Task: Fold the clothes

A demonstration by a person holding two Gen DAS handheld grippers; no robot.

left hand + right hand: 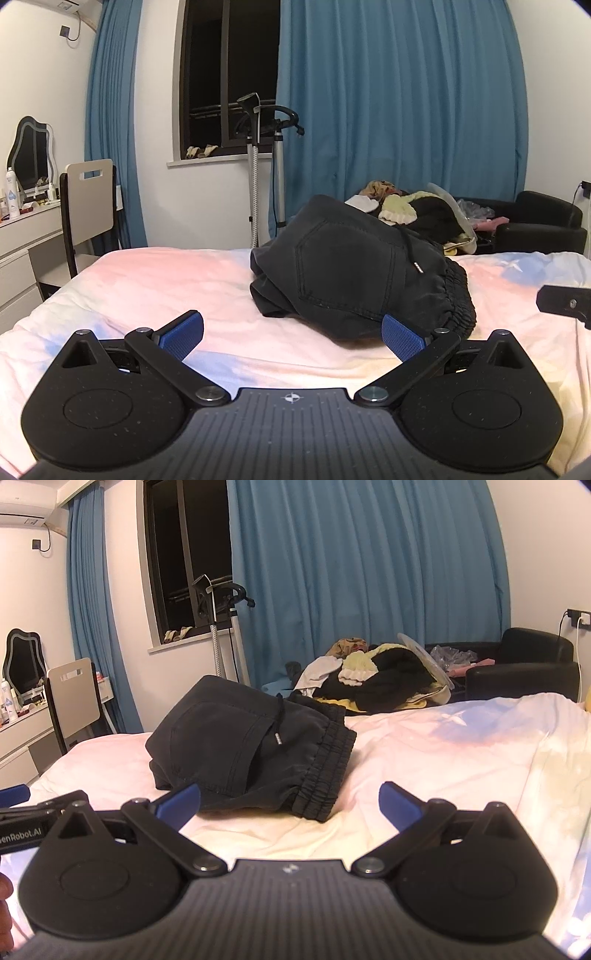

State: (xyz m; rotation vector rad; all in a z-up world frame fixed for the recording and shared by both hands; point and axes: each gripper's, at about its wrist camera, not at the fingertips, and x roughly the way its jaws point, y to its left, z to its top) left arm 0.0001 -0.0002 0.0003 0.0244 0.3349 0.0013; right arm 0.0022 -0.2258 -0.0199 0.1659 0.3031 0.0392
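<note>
- Your left gripper (pixel 291 334) sits low over the pale pink-and-blue bedspread (pixel 147 280), its blue-padded jaws spread wide with nothing between them.
- Just beyond those jaws, a folded pair of black trousers (pixel 351 266) rests on the bedspread, back pocket facing up and a drawstring trailing across the top.
- From your left wrist view, the right-hand blue pad overlaps the near edge of the trousers; you cannot tell whether it touches the cloth.
- Your right gripper (pixel 290 805) hangs equally wide apart and empty, with the trousers' gathered elastic waistband (pixel 325 771) lying just ahead of it, toward its left finger.
- At the left edge of the right wrist view, part of your left gripper shows, level with the other tool.
- Behind the bed, a heap of mixed clothes (pixel 376 675) in black, yellow and white is piled beside a black armchair (pixel 524 664).
- Blue curtains (pixel 399 110) cover most of the far wall, parted at a dark window (pixel 225 77), in front of which a garment steamer (pixel 258 118) stands.
- Off to the left, a chair (pixel 88 206) stands at a white dressing table (pixel 26 229) carrying bottles and a mirror.
</note>
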